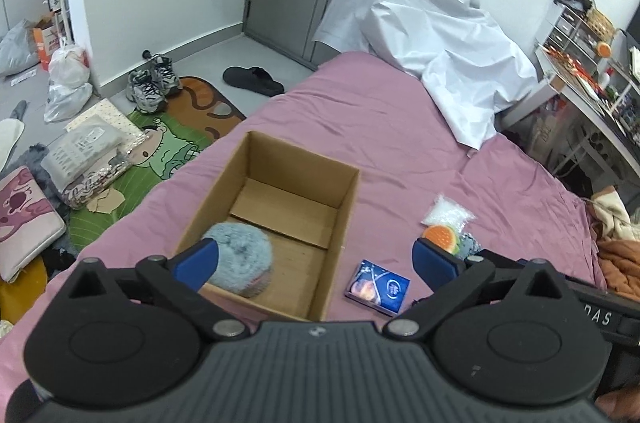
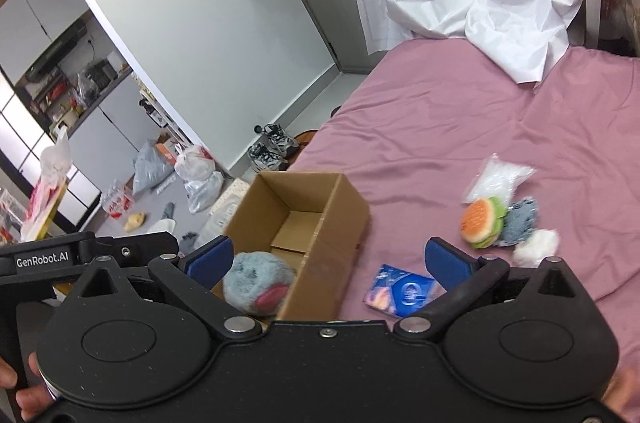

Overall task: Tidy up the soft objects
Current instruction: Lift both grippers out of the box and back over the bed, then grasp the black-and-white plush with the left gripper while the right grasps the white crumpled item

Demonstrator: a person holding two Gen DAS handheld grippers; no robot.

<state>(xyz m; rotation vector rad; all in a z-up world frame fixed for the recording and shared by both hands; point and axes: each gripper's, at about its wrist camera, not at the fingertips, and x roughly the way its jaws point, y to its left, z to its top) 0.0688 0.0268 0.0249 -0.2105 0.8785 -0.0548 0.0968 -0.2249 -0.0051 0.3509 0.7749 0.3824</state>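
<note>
Blue pads line both claws, and both stand spread wide with nothing between the pads. The left claw point(image 1: 314, 263) hangs over the near end of an open cardboard box point(image 1: 344, 211); the right claw point(image 2: 328, 265) hangs above the same box's point(image 2: 340, 223) near corner, with part of the left tool showing at the left edge of its view.

Inside the box, against the near wall, lies a fluffy grey-blue plush point(image 1: 240, 259), which in the right wrist view shows a pink patch on its underside point(image 2: 258, 281). The rest of the box floor is bare cardboard.

Just to the right of the box, on the pink bedsheet point(image 1: 400, 127), lies a small blue packet point(image 1: 378, 287), flat and apart from the box wall. Farther right sits a cluster of soft things: an orange-and-green burger-shaped plush point(image 2: 480, 221), a blue-grey knitted piece point(image 2: 520, 219) touching it, a white fluffy ball point(image 2: 536, 247) just beside that, and a clear bag of white filling point(image 2: 496, 179) behind them.

At the far end of the bed a crumpled white sheet point(image 1: 432, 35) is draped over something tall. On the floor to the left are a pair of sneakers point(image 1: 154, 81), a black slipper point(image 1: 252, 81), a green cartoon mat point(image 1: 160, 151) and plastic bags point(image 1: 68, 79).
</note>
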